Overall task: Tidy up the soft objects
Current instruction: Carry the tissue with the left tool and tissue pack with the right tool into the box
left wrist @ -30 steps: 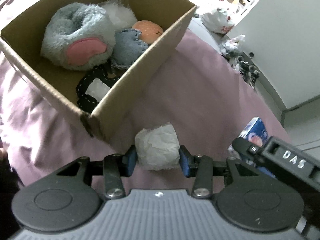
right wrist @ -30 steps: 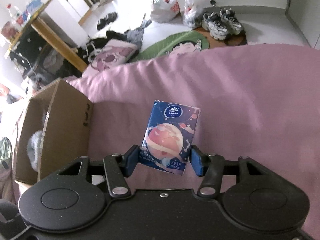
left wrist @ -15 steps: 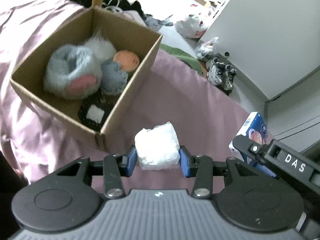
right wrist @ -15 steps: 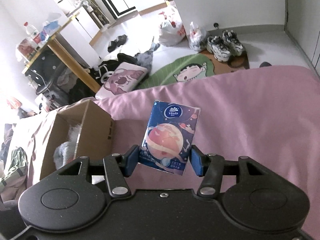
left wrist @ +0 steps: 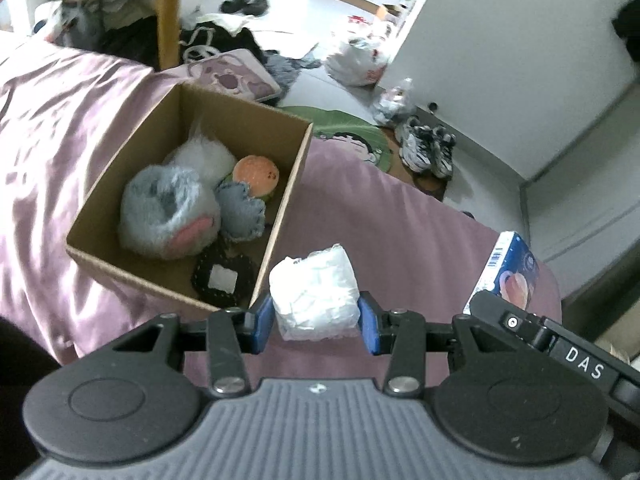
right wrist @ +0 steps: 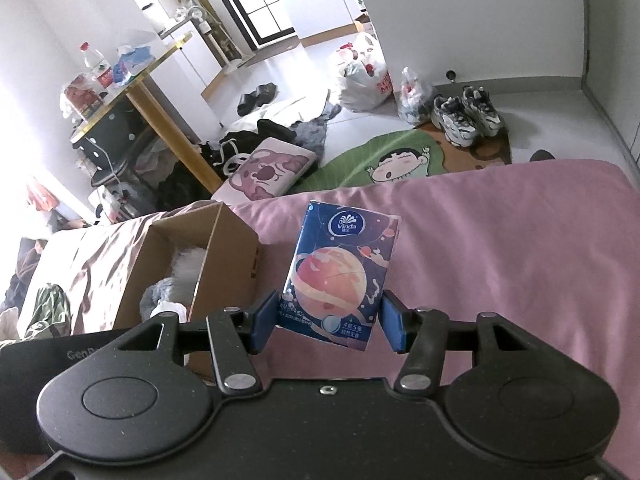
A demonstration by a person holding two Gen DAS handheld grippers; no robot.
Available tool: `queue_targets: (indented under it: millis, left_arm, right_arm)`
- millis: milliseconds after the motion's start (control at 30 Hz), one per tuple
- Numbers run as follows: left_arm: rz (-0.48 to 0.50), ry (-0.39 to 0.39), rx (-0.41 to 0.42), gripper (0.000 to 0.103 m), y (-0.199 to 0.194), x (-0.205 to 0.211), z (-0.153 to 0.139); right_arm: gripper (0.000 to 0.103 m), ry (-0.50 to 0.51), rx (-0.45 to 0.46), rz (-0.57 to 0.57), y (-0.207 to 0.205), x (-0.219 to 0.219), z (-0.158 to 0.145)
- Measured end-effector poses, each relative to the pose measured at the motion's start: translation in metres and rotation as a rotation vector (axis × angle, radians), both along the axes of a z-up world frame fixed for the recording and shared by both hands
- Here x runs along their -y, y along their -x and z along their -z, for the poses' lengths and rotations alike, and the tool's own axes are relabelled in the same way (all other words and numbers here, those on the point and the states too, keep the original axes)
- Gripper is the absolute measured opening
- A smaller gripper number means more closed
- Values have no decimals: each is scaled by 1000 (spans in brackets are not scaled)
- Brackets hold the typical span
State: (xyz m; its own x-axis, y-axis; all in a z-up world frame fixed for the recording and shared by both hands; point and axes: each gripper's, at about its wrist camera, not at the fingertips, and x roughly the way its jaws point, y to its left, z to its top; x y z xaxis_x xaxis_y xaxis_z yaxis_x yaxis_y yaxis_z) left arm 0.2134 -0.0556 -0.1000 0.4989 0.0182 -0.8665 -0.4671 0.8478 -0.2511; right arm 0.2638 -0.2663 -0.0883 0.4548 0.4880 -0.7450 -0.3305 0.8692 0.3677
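White bundle (left wrist: 314, 294) clamped in left gripper (left wrist: 315, 320), outside box rim (left wrist: 280, 220).

**Item count**

You see two grippers, left (left wrist: 315, 320) and right (right wrist: 329, 328), each gripping one pack: one white pack (left wrist: 314, 292) and one blue pack (right wrist: 340, 276). One box (left wrist: 280, 216) holds five soft items: grey plush (left wrist: 168, 216), white fluff (left wrist: 204, 156), orange ball (left wrist: 256, 172), grey patch (left wrist: 242, 212), black pad (left wrist: 222, 280). One pair of shoes (right wrist: 466, 114); two bags (right wrist: 366, 76).
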Motion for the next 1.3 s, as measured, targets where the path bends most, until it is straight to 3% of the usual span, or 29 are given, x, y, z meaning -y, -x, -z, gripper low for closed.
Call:
queue_targets:
  millis: [300,800,1033,1300]
  left_arm:
    - [122,-51,4,43,-2,-15,-21]
    - [145,-78,10,43,-4,-58,-42]
    - [167,-79,-16,43,-7,-81,-33]
    - [125,-36,-50,43,-4,-109,-13]
  right_arm:
    - [53,-18,18,-31,6,-12,-8]
    - [53,-58,-15,-98,12,-41,-8]
    - [54,-65,-12,-110,14,-51,-8]
    - [54,-56,-16,-128,15,-71,-6]
